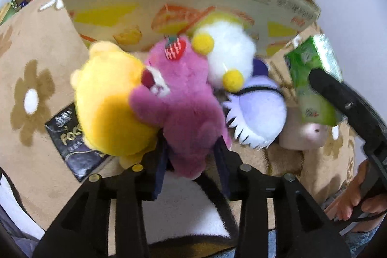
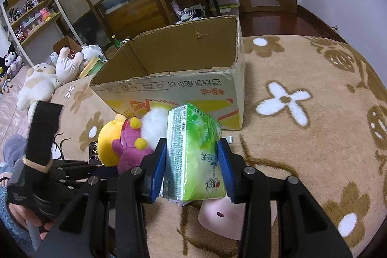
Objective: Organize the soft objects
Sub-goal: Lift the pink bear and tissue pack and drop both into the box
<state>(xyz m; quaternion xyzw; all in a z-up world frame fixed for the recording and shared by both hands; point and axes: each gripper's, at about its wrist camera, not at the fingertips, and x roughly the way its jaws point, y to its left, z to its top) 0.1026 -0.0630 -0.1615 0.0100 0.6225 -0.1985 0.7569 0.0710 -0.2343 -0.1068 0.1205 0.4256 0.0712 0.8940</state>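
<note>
While both tools are loaded, we log the right gripper (image 2: 192,165) first: its blue pads (image 2: 154,168) are clamped on the two broad faces of the green tissue pack (image 2: 193,154), which stands upright between them, lifted above the pink plush (image 2: 222,217) lying on the floral blanket (image 2: 314,137). The left gripper (image 1: 191,156) is clenched on the lower body of the magenta bear (image 1: 183,98), head pointing away. Pressed against the bear are a yellow plush (image 1: 108,100), a white plush with yellow pompoms (image 1: 229,52) and a lilac plush (image 1: 258,108). Beyond stands the open cardboard box (image 2: 169,88), apparently empty. We judge both items are held high so they clear its near wall
</note>
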